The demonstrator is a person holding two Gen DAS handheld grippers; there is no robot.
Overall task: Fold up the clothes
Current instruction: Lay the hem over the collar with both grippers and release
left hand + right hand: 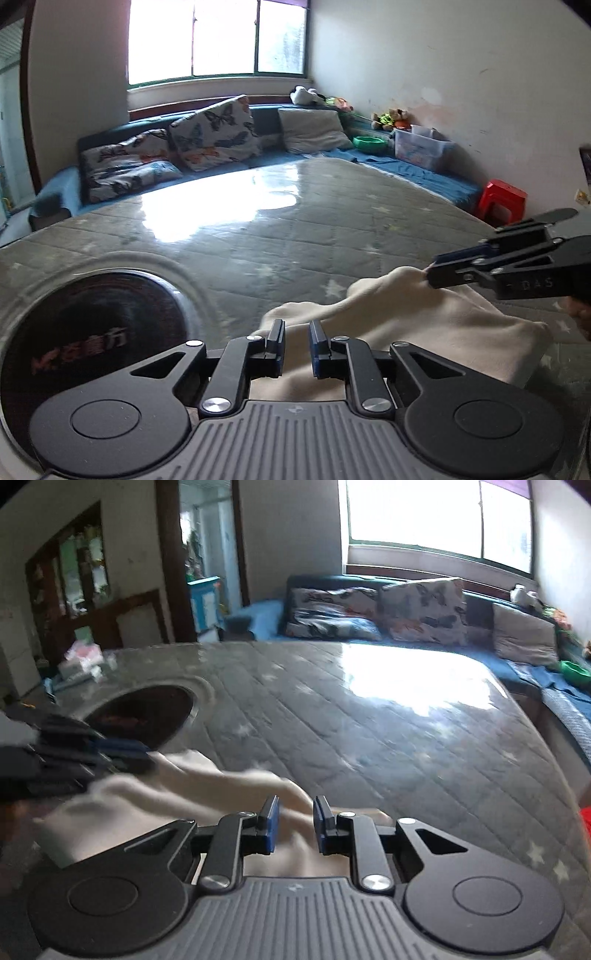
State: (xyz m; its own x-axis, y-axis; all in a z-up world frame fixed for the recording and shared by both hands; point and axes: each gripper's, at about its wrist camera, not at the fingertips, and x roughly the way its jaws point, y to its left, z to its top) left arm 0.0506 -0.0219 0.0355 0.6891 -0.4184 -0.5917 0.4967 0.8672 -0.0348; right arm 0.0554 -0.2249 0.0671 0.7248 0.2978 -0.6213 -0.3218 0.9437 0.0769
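Note:
A cream cloth [436, 325] lies on the glass-covered table [277, 229] near the front edge. In the left wrist view my left gripper [296, 345] has its jaws a little apart, with the cloth's near edge below and between them. My right gripper [430, 271] comes in from the right and pinches a raised fold of the cloth. In the right wrist view my right gripper [295, 825] shows a narrow gap over the cloth [207, 786], and my left gripper [147, 758], blurred, sits at the cloth's left end.
A round dark inset [96, 332] sits in the table at the left. Behind the table stands a blue sofa [258, 155] with butterfly cushions [214, 133]. A clear plastic bin [421, 147] and a red stool [502, 201] are at the right.

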